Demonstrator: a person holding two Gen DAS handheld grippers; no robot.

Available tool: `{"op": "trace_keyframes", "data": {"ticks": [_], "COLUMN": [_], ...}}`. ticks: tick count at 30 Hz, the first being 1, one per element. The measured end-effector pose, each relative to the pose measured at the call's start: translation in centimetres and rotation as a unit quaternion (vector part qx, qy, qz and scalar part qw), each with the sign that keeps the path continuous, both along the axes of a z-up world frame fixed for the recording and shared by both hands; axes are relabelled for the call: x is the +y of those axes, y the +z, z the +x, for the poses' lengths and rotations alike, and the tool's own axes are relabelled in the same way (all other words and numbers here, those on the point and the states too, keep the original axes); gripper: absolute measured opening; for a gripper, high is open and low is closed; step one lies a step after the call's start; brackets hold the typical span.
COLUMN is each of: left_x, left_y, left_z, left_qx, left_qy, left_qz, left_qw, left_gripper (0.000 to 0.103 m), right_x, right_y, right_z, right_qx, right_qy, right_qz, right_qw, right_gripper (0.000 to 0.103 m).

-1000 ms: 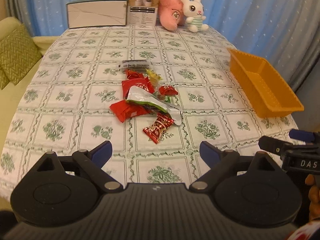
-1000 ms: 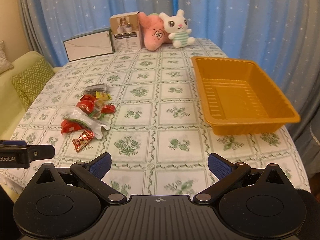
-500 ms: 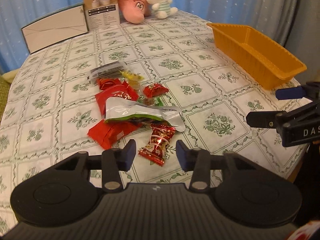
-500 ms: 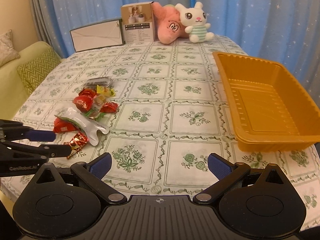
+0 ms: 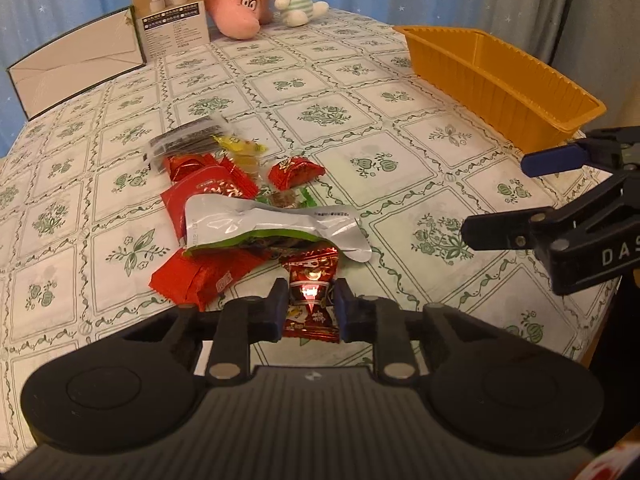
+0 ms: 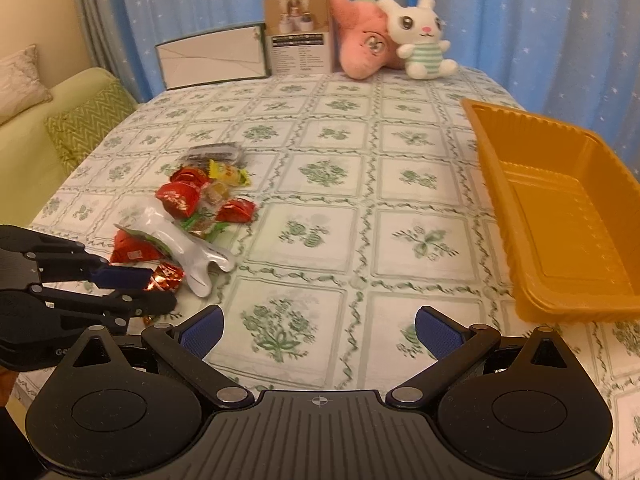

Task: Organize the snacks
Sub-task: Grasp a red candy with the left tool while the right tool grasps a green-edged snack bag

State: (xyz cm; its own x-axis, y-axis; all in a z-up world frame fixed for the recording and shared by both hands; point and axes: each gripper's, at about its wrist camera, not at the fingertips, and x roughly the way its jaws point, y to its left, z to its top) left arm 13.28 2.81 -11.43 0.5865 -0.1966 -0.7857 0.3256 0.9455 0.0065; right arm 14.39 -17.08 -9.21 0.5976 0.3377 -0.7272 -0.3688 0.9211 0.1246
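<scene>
The left gripper [image 5: 310,312] pinches a red foil candy [image 5: 310,300] at the snack pile's [image 5: 240,208] near edge. The right gripper [image 6: 318,332] gapes wide, holding nothing, above the floral tablecloth [image 6: 340,160] beside the orange tray [image 6: 560,220].

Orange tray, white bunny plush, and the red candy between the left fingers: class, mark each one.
orange tray [image 6: 560,216], right wrist view, bare floor.
white bunny plush [image 6: 420,20], right wrist view, face.
red candy [image 5: 310,292], left wrist view, wrapper middle.

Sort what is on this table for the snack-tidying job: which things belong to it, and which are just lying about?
Belong:
left claw, shut on the red-gold candy
snack pile
orange tray

Lying about:
bunny toy
pink plush
printed box
flat box
</scene>
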Motion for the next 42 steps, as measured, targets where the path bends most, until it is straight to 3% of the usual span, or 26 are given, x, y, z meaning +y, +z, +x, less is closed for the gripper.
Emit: {"op": "trace_keyframes", "data": {"ticks": [9,16,19,26,32,35,42], "left_x": [3.4,5.4,5.8,6.4,6.3,6.2,6.1], "left_y": [1.3,1.3,1.2,1.4,1.4,1.4,1.6], "left_z": [-0.9,-0.4,-0.4,-0.8,-0.8,-0.8,-0.9], "left_qx": [-0.006,-0.006,-0.005,-0.009,-0.009,-0.009,-0.014], "left_qy": [0.066,0.104,0.109,0.118,0.116,0.116,0.118], "left_qz": [0.006,-0.005,-0.007,-0.014,-0.017,-0.018,-0.021], "left_qw": [0.9978,0.9946,0.9940,0.9929,0.9930,0.9930,0.9927], "left_gripper": [0.020,0.020,0.020,0.020,0.020,0.020,0.020], "right_x": [3.9,8.5,10.0,11.8,12.7,13.1,12.2], "right_y": [-0.1,-0.6,-1.3,-2.2,-2.5,-3.0,-2.3], "right_z": [1.1,1.0,1.4,2.5,2.4,2.3,2.1], "right_qx": [-0.032,-0.076,-0.089,-0.096,-0.109,-0.112,-0.107], "right_qy": [0.104,0.229,0.254,0.275,0.282,0.286,0.255], "right_qz": [-0.009,-0.050,-0.067,-0.081,-0.099,-0.116,-0.093], "right_qw": [0.994,0.969,0.961,0.953,0.948,0.945,0.957], "right_gripper": [0.078,0.061,0.052,0.041,0.039,0.025,0.023]}}
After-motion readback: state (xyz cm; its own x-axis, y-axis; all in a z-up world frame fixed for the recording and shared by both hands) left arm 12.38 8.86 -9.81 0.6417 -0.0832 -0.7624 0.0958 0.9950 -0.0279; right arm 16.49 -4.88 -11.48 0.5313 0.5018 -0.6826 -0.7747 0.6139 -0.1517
